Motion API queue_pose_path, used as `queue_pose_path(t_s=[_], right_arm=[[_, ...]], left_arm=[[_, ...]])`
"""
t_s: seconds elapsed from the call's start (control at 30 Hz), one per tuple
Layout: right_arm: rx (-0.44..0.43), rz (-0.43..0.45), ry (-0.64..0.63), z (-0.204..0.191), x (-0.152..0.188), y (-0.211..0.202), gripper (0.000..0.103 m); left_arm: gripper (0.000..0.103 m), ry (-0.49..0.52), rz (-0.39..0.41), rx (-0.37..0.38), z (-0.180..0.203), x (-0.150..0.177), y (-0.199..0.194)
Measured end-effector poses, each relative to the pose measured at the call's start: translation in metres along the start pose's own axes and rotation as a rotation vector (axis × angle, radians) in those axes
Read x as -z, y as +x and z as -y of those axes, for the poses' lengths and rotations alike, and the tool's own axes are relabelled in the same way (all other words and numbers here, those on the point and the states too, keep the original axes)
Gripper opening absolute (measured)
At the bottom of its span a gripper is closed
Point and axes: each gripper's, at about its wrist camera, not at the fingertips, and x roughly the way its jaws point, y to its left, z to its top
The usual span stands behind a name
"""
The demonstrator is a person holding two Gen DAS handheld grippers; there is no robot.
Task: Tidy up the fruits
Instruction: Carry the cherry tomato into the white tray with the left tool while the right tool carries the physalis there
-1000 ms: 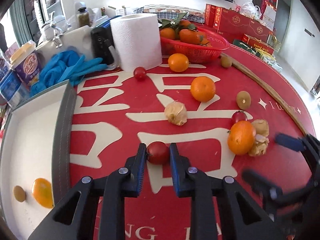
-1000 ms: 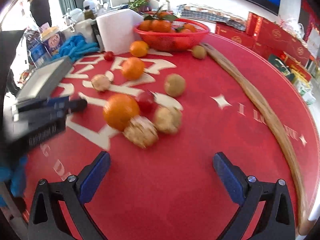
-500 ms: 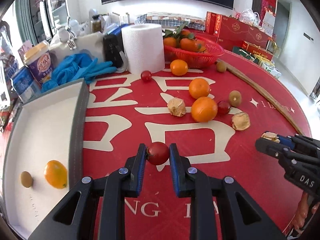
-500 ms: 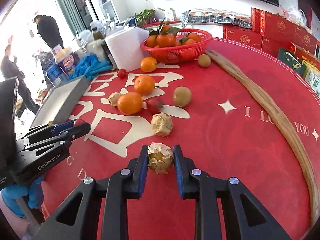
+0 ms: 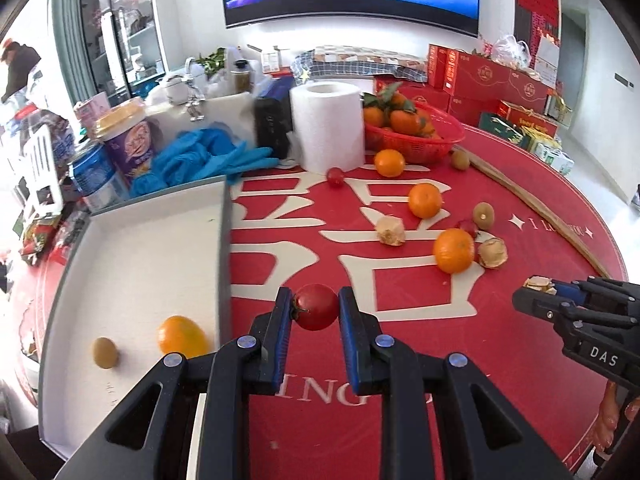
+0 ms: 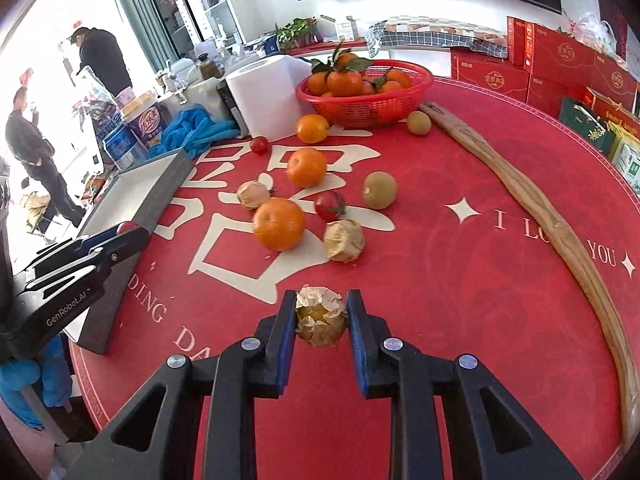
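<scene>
Tray (image 5: 132, 264) left of left gripper (image 5: 315, 308): two fruits | left gripper clamps tomato (image 5: 315, 306) | right gripper (image 6: 321, 316) clamps husked berry (image 6: 321, 316) | several fruits ahead unsorted

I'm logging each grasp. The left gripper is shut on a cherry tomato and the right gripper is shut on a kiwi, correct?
Not quite. The left gripper does hold the cherry tomato, but the right gripper is shut on a husked physalis, as the right wrist view shows.

Both tongs are black plastic frames with triangular cut-outs, silver screw heads and blue ribbed pads: left tongs (image 5: 314, 308), right tongs (image 6: 321, 316). White lettering marks their sides. A blue glove (image 6: 24, 384) shows.
</scene>
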Motion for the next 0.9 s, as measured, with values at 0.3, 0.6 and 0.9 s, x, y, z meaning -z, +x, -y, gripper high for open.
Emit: queue_pose_path(t_s=[0.3,0.6,0.9], right_arm=[[-0.009,-0.018,-0.043,-0.027,-0.007,0.005,0.026],[-0.039,-0.031,-0.117,-0.07,-0.016,0.014,0.026],[-0.068,-0.044,-0.198,-0.115,-0.024,0.024,0.026]], left_arm=[[0.025,-0.052,0.011,-0.02,-0.029,0.006,-0.007],[0.025,-0.1,0.021,-0.055,-0.06,0.012,-0.01],[0.025,-0.138,0.025,-0.094,-0.089,0.018,-0.011]])
